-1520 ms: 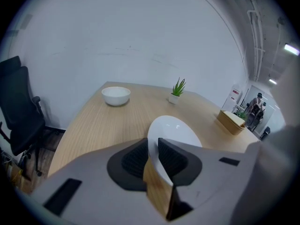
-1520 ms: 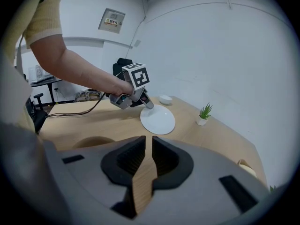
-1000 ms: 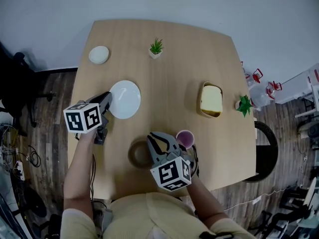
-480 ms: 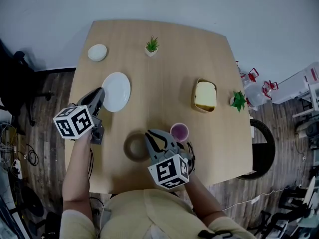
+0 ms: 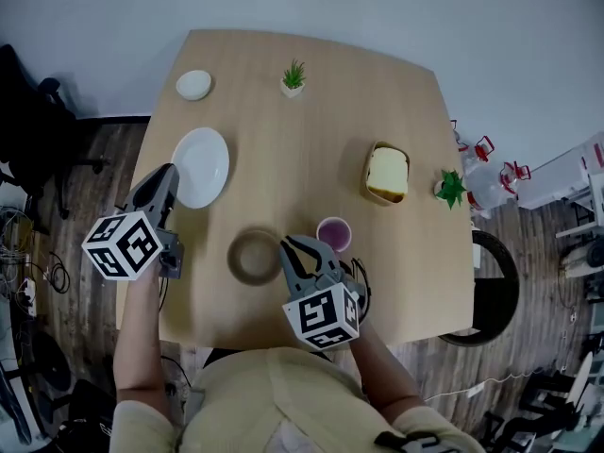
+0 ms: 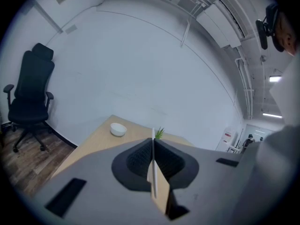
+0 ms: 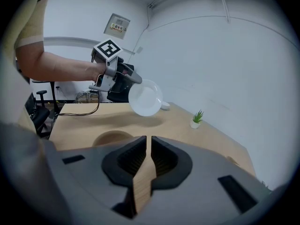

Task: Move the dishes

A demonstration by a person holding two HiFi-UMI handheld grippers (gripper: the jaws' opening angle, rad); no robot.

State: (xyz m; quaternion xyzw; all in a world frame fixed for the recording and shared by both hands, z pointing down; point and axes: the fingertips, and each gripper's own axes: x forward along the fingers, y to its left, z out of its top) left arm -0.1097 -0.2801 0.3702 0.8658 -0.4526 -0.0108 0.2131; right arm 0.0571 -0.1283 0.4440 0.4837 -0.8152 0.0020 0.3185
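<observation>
**Q:** Head view: what has changed?
**A:** A second ago the white plate [image 5: 203,163] lay flat, well inside the left side of the table [image 5: 311,130]. It is now out by the left edge, pinched at its near rim by the left gripper [image 5: 170,174]. The right gripper [image 5: 300,247] hangs between the brown bowl [image 5: 255,256] and the purple cup [image 5: 333,234], holding neither. The first dish appears to be in transit, and the others look untouched.

**Q:** Left gripper view?
**A:** The pads are pressed onto the plate's rim, which shows edge-on as a thin white line. Beyond lie the small white bowl [image 6: 117,129] and the potted plant [image 6: 160,133]. Off the table stands a black office chair [image 6: 30,97].

**Q:** Right gripper view?
**A:** Its jaws stand a narrow slit apart, with only tabletop showing between them. The plate hangs tilted, clear of the wood, with its shadow below.

**Q:** Room to move?
**A:** There is open air left of the table edge, though the chair stands on that side. The table's middle is bare. The yellow dish [image 5: 387,173] sits well apart, near the right edge.
</observation>
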